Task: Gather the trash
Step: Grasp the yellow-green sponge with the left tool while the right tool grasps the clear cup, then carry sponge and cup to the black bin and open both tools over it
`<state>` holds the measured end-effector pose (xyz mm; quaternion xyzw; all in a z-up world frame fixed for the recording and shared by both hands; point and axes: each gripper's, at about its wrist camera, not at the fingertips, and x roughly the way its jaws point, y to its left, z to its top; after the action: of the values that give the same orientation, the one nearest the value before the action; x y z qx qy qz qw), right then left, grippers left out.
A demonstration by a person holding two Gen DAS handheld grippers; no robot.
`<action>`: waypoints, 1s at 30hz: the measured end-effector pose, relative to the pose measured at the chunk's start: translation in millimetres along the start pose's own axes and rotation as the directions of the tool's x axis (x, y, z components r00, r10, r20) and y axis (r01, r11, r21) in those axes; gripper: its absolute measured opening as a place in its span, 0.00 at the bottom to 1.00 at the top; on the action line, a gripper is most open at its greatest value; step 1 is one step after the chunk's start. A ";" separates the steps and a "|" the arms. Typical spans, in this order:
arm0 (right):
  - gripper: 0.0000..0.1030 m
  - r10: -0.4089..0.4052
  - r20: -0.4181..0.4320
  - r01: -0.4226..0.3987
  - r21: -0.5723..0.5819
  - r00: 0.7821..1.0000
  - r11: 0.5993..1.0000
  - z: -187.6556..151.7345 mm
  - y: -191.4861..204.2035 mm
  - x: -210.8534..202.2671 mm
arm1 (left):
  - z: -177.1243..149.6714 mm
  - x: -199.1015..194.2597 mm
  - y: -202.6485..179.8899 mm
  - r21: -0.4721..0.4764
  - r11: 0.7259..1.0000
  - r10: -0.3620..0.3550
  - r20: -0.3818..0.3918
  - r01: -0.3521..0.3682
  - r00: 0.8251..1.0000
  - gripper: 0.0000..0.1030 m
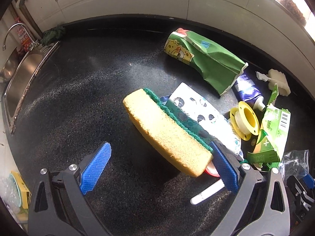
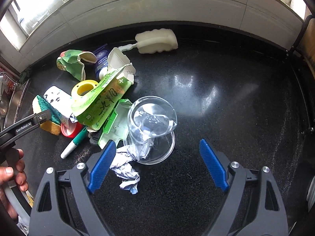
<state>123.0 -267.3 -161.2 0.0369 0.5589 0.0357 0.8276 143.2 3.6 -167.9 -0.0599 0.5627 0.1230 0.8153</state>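
Note:
A pile of trash lies on the black counter (image 1: 88,98). My left gripper (image 1: 160,143) is open around a yellow sponge with a green scouring face (image 1: 167,131). The sponge leans on the right pad (image 1: 222,167); the left pad stands well apart from it. In the right wrist view my right gripper (image 2: 157,141) is open above a clear beaker (image 2: 151,122), with crumpled paper (image 2: 126,171) beside its left pad. Neither pad touches them. Nearby lie a flattened green carton (image 2: 102,102), a yellow spool (image 2: 84,88), a red roll (image 2: 69,129) and a marker (image 2: 74,143).
A steel sink (image 1: 23,74) with a tap (image 1: 11,33) borders the counter's left end, a green cloth (image 1: 53,35) at its corner. A crushed green carton (image 1: 206,59), a tube (image 1: 248,92) and a white foam brush (image 2: 157,41) lie near the tiled wall. A hand (image 2: 13,177) holds the left gripper's handle.

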 end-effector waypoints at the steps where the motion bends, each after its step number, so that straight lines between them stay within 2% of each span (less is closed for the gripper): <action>1: 0.76 -0.001 -0.010 0.001 0.001 1.000 1.000 2.5 -1.4 4.1 | 0.8 3.2 1.1 -0.007 1.000 -0.005 -0.005 0.005 1.000 0.94; 4: 0.63 0.011 -0.035 -0.011 0.010 0.999 1.000 7.8 -7.6 13.6 | 1.8 11.9 2.3 0.000 1.000 -0.008 -0.020 0.008 1.000 0.93; 6: 0.54 0.026 -0.032 -0.026 -0.003 0.999 1.000 10.6 -7.5 12.6 | 0.3 11.6 5.7 -0.008 0.999 -0.041 -0.023 0.041 0.999 0.82; 8: 0.35 0.017 -0.017 -0.018 -0.042 1.000 0.999 13.6 -2.9 9.0 | -1.6 10.0 9.0 -0.009 0.998 -0.063 -0.023 0.063 0.998 0.75; 10: 0.34 0.025 -0.020 -0.026 -0.057 0.999 0.998 15.4 -0.2 5.9 | -5.0 9.0 11.0 -0.001 0.998 -0.067 -0.034 0.067 0.997 0.61; 12: 0.32 0.045 -0.002 -0.045 -0.050 0.999 0.998 16.6 0.0 -3.7 | -7.7 7.4 14.4 -0.007 0.997 -0.078 -0.057 0.078 0.995 0.37; 17: 0.32 0.077 0.088 -0.071 -0.065 0.993 0.995 20.3 3.9 -48.3 | -12.5 -13.0 25.5 -0.019 0.996 -0.093 -0.042 0.092 0.995 0.28; 25: 0.30 0.119 0.174 -0.100 -0.115 0.978 0.988 12.5 19.5 -115.5 | -26.7 -70.8 29.0 0.046 0.993 -0.115 0.043 0.113 0.992 0.26; 30: 0.30 0.112 0.197 -0.086 -0.139 0.974 0.987 -0.6 31.8 -131.6 | -37.9 -90.4 42.6 0.069 0.990 -0.125 0.067 0.120 0.990 0.26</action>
<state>72.8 -249.0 -36.8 0.0143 0.4650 0.1093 0.8784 67.2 23.6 -95.5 -0.0633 0.5323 0.0563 0.8423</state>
